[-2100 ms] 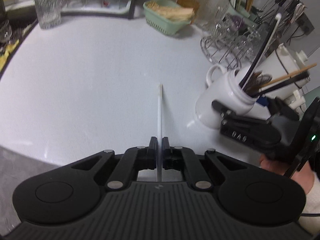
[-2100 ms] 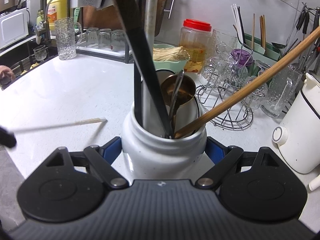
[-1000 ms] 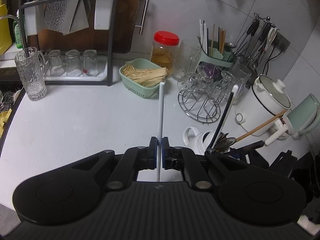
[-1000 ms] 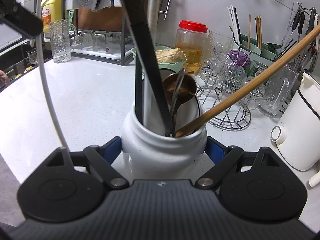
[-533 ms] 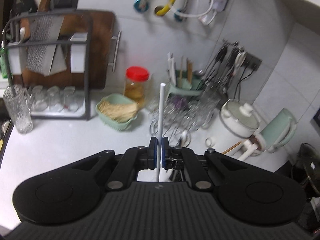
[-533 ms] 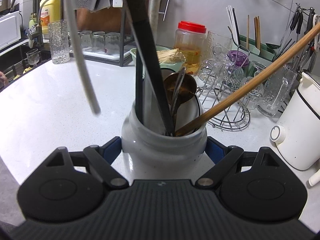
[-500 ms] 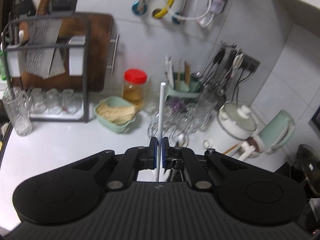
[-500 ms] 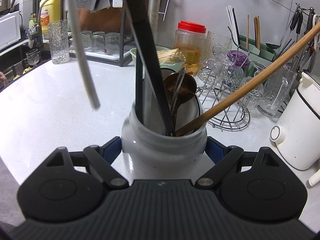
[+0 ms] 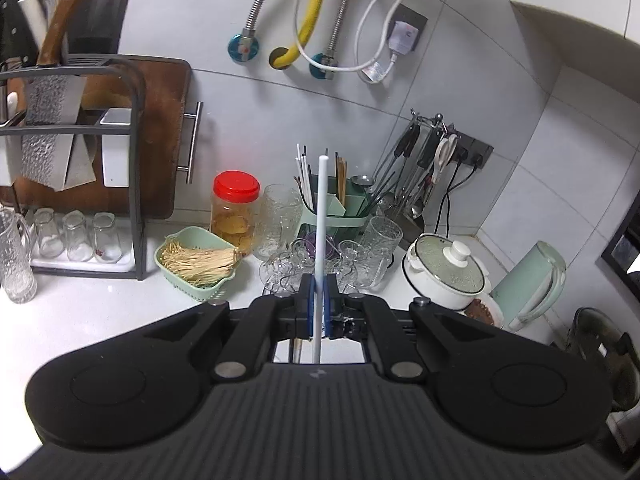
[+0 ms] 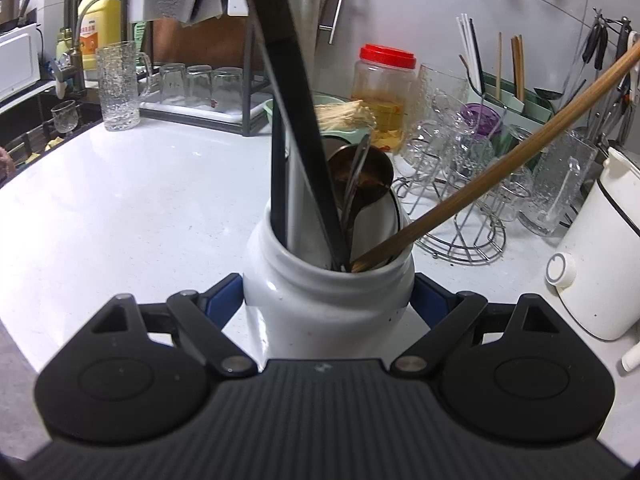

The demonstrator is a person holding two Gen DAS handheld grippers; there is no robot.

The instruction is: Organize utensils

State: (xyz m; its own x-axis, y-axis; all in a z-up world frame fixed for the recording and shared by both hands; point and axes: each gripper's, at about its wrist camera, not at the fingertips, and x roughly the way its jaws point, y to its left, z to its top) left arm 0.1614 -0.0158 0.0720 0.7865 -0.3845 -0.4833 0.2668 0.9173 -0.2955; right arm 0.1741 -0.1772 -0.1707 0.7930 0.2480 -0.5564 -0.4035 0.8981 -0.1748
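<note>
Clearly the left tool [image 9: 319, 300] is clenched on a white chopstick [image 9: 321, 220], raised over the counter [image 9: 100, 312]; its lower end is hidden under the tool. Right tool [image 10: 328, 300] grasps the white jar [image 10: 320, 312] of utensils; a black handle [image 10: 288, 80] is cut off at top.

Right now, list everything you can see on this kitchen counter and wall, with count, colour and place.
white chopstick: one, white, clamped upright in left jaws
white jar: one, white, holds utensils, between right jaws
wooden stick: one, brown, leaning out of jar
red-lid jar: one, amber, by wall
green basket: one, pale green, holds straw-coloured sticks
cutlery caddy: one, green, behind glasses
white pot: one, white, right of glasses
yellow bottle: one, by tap
left hand-held gripper: black, shut on chopstick
right hand-held gripper: black, gripping jar
</note>
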